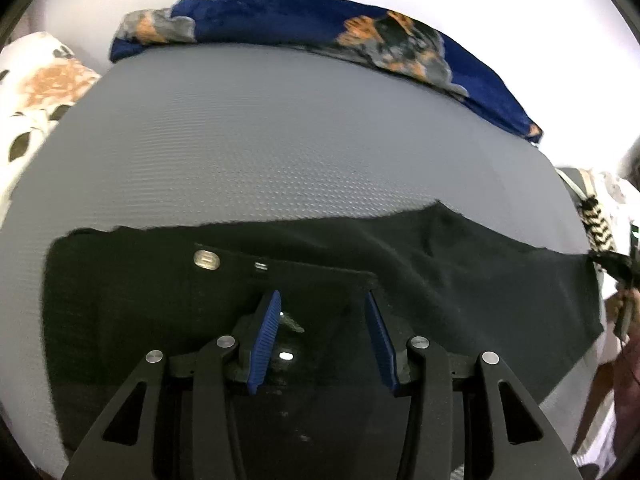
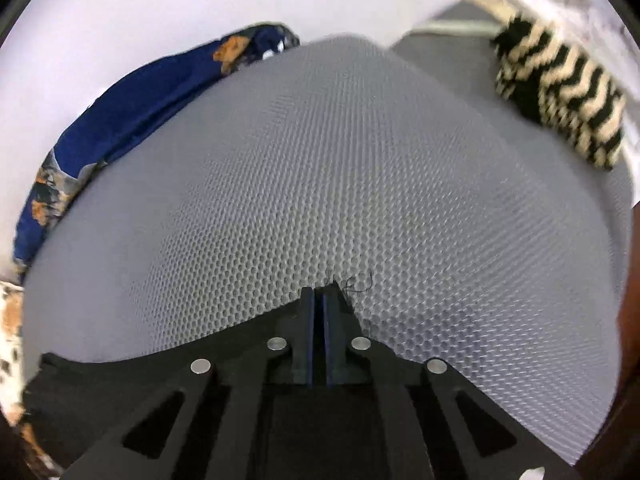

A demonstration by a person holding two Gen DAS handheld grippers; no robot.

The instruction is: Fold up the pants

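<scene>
Black pants (image 1: pixel 440 272) lie flat on a grey textured mat (image 1: pixel 260 140), the waist end with a metal button (image 1: pixel 206 259) under my left gripper. My left gripper (image 1: pixel 322 300) is open, its blue pads hovering over the waistband. The pants stretch to the right, where my right gripper shows at the frame edge (image 1: pixel 612 262) holding the far end. In the right wrist view my right gripper (image 2: pixel 319 294) is shut on the black pants (image 2: pixel 120 376), pinching a corner with loose threads just above the mat (image 2: pixel 340 180).
A blue floral cloth (image 1: pixel 320 20) lies along the mat's far edge, also in the right wrist view (image 2: pixel 120 108). A white floral fabric (image 1: pixel 36 92) is at the left. A black and cream zigzag cloth (image 2: pixel 560 92) lies at the right.
</scene>
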